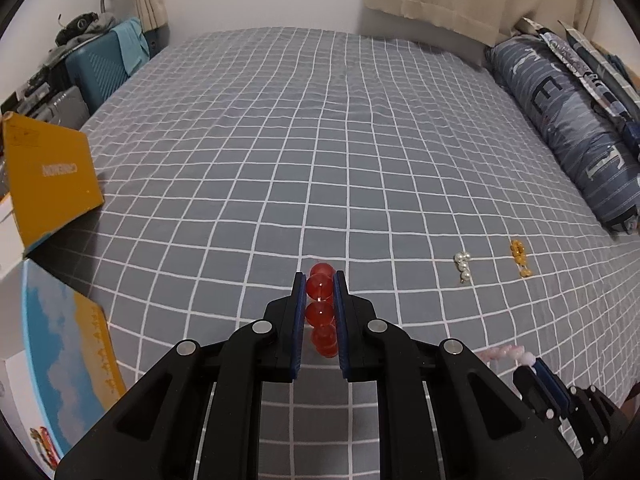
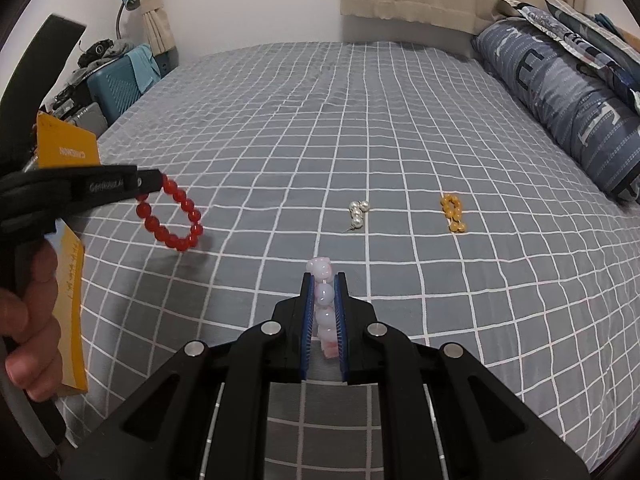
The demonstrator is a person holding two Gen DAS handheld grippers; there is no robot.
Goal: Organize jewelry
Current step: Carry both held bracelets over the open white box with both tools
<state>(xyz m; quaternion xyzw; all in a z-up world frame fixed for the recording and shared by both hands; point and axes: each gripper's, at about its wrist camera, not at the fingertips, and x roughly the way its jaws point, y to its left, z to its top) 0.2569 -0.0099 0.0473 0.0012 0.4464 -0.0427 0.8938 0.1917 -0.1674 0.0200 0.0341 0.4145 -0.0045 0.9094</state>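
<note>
Our left tongs (image 1: 320, 284) pinch the red bead bracelet (image 2: 172, 216) and our right tongs (image 2: 324, 284) pinch the pink bead bracelet (image 2: 323, 300) — both lifted above the checked bed (image 2: 360, 120). Beyond the pink bracelet lie the pearl beads (image 2: 358, 214), the amber beads (image 2: 452, 213) just past them. We judge the strands light, floppy and slick — best gripped across one bead.

Red bracelet (image 2: 171, 216) top hidden behind left gripper (image 2: 150, 181); pearl piece (image 2: 358, 214) type unclear
</note>
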